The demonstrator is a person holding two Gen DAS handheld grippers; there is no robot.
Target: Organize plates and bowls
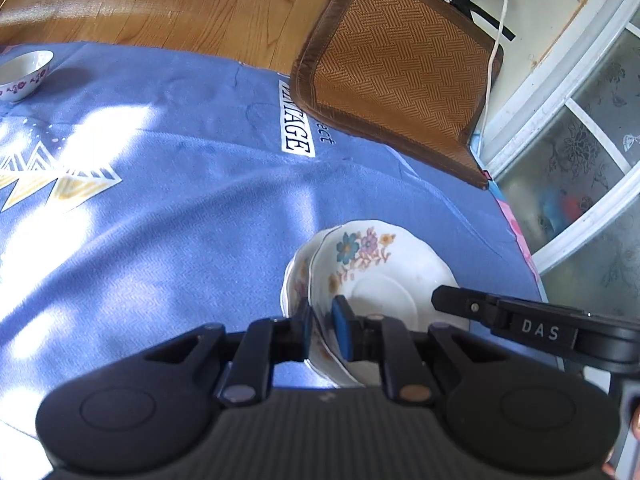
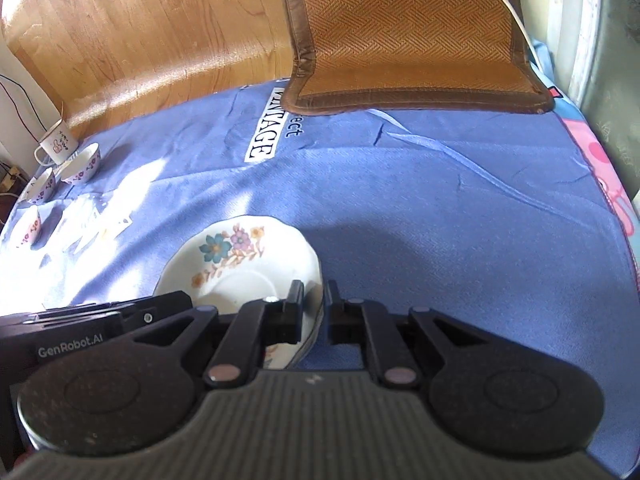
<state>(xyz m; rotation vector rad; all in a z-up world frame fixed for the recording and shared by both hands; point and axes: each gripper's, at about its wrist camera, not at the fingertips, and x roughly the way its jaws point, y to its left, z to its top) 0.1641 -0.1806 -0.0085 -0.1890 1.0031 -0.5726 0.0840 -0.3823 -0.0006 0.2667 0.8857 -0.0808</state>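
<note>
Both wrist views are looking down on a table draped in a blue cloth (image 1: 180, 200) printed with the word VINTAGE. A stack of floral plates (image 1: 372, 264) is lying near the table's right-hand edge, the upper plate sitting slightly offset on the one beneath, so that a second rim is showing to its left. The left gripper (image 1: 322, 320) is gripping the stack's near-left rim, its blue-padded fingers (image 1: 341, 322) drawn in almost fully against the porcelain. The right gripper (image 2: 314, 300) is clamping the opposite, right-hand rim in the same nearly closed way, the plate edge passing between its dark fingers (image 2: 295, 300). Each tool's body is showing in the other's view, close alongside the plates.

A woven brown mat (image 1: 396, 76) is overlapping the far edge of the table beyond the plates, and a white cable (image 1: 494, 52) is hanging down past its right side. Towards the far-left corner three small flower-patterned bowls (image 2: 82, 168) are standing apart from one another, apparently empty, with a white mug (image 2: 56, 146) just behind them; what the mug contains cannot be told. A pink patterned fabric (image 2: 612, 184) is showing along the right edge of the table. Wooden flooring (image 2: 140, 40) is lying beyond the far edge
</note>
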